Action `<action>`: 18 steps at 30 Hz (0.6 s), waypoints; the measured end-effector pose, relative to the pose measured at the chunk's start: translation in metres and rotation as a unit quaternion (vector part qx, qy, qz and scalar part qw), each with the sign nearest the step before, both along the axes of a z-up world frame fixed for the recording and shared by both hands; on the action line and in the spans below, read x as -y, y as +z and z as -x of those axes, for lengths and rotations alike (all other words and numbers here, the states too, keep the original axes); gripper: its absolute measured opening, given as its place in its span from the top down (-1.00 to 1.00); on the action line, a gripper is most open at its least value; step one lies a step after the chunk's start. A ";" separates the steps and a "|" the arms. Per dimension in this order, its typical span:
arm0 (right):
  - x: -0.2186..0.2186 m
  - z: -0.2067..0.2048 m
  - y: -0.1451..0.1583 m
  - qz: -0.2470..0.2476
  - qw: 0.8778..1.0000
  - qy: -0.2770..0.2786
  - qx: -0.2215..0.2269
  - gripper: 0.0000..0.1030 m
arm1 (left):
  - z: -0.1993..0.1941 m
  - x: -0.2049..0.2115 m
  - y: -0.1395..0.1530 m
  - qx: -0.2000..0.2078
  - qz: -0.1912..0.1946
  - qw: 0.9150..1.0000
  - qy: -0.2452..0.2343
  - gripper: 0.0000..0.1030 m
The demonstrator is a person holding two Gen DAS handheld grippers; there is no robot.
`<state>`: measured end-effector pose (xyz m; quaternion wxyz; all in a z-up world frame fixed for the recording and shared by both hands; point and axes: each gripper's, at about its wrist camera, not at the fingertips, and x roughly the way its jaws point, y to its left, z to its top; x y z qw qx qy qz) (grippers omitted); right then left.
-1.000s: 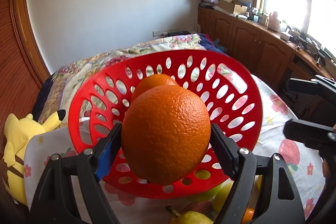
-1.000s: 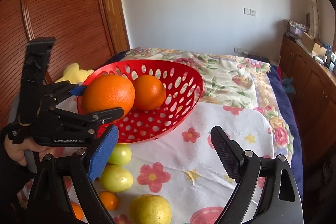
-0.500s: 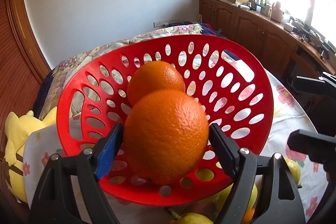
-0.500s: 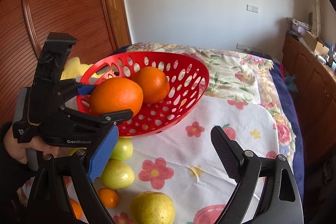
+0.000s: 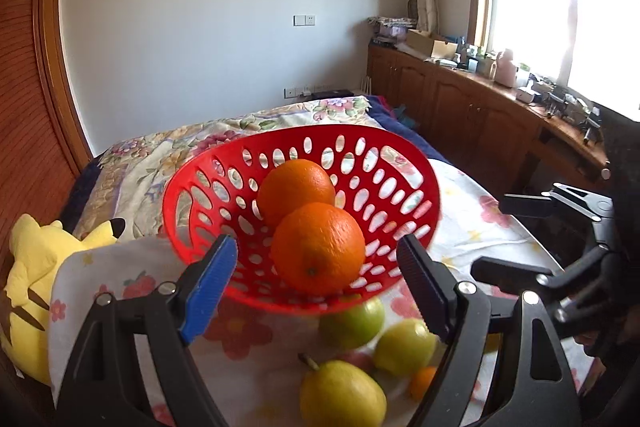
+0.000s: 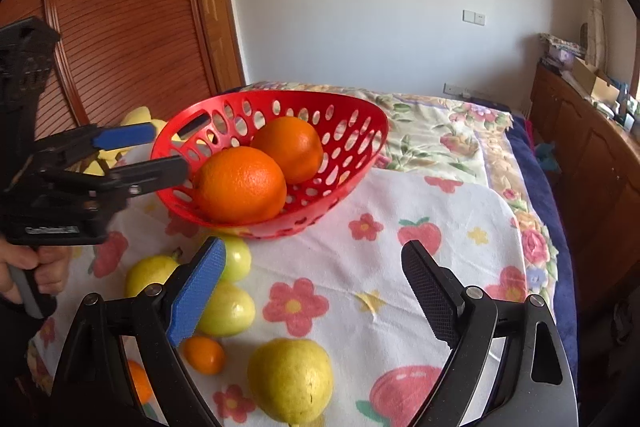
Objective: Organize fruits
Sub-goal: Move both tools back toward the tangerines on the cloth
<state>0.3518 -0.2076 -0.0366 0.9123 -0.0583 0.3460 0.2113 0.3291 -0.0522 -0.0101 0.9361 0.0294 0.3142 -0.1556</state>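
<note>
Oranges: a pebbly-skinned near orange (image 5: 319, 249) rests against a smoother far orange (image 5: 295, 190) inside a tilted, perforated red plastic basket (image 5: 404, 151), just beyond the left gripper (image 5: 316, 281), whose ridged jaws stand spread and empty. The right gripper (image 6: 314, 291) is spread too, above smooth yellow-green pears (image 6: 290, 379) on a flowered cloth (image 6: 460, 215).

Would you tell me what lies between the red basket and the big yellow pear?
In the right wrist view, two green-yellow fruits lie between the red basket and pear.
</note>
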 end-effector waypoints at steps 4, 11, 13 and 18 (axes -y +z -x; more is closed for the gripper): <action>0.004 0.020 -0.009 -0.006 1.000 -0.005 -0.001 -0.78 | 0.036 -0.010 -0.006 0.009 -0.013 1.000 -0.001 -0.60; 0.003 0.048 -0.025 -0.005 1.000 -0.010 -0.007 -0.75 | 0.080 -0.032 -0.027 -0.003 -0.004 1.000 0.008 -0.60; 0.002 0.057 -0.029 -0.001 1.000 -0.014 -0.007 -0.73 | 0.094 -0.038 -0.035 -0.008 -0.001 1.000 0.014 -0.60; -0.002 0.078 -0.036 -0.005 1.000 -0.016 -0.009 -0.68 | 0.121 -0.049 -0.050 -0.016 0.005 1.000 0.024 -0.60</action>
